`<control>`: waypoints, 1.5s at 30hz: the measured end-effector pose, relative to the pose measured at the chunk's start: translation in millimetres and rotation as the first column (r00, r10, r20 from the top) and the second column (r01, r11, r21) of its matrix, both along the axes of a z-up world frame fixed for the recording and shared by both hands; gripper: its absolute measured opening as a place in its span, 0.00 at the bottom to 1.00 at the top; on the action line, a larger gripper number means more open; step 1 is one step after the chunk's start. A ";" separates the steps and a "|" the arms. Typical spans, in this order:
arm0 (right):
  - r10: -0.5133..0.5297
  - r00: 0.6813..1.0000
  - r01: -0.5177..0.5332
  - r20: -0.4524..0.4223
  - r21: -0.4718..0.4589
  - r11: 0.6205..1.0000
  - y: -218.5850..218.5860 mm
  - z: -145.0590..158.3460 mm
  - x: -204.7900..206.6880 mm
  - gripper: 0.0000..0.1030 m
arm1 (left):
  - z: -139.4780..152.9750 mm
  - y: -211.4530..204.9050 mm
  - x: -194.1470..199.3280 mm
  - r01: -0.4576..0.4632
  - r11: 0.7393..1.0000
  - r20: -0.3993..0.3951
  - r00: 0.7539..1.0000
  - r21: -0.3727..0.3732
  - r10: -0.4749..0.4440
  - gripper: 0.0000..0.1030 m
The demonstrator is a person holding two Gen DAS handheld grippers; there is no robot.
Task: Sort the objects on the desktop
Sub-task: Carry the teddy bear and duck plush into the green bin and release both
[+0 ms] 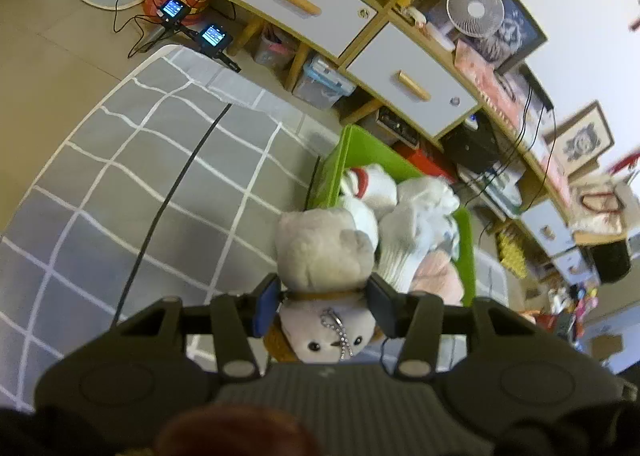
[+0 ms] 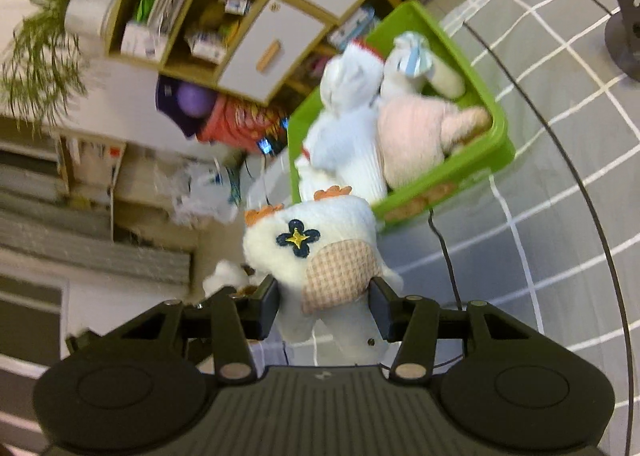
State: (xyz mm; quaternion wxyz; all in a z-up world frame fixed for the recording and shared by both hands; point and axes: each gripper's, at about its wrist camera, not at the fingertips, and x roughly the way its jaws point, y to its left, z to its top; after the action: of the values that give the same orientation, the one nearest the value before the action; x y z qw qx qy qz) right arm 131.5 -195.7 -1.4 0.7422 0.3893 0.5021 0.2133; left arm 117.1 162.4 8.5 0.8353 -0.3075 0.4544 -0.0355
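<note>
My left gripper (image 1: 324,306) is shut on a grey-white plush bear (image 1: 320,252) with a brown collar and a bead chain, held above the table just short of the green bin (image 1: 336,163). My right gripper (image 2: 324,306) is shut on a white plush toy (image 2: 316,240) with orange feet, a blue-and-yellow flower patch and a checked belly, held in the air near the front corner of the green bin (image 2: 472,163). The bin holds several plush toys, white (image 2: 348,127) and pink (image 2: 416,135).
The table has a grey cloth with white grid lines (image 1: 120,183), with a black cable (image 1: 172,191) across it. A wooden cabinet with white drawers (image 1: 304,3) stands behind the bin. A black stand (image 2: 624,7) is at the table's far right.
</note>
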 end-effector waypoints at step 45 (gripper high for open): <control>-0.188 0.981 0.194 0.051 -0.156 0.969 -20.3 -26.6 129.3 0.48 | -50.1 -67.0 165.5 0.023 0.997 0.274 0.961 0.073 -0.042 0.45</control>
State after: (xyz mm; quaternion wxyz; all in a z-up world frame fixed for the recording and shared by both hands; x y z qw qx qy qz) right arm 260.9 -216.0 -28.0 0.7970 0.3710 0.4645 0.1066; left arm 282.5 95.5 -41.6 0.8998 -0.2631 0.3396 -0.0760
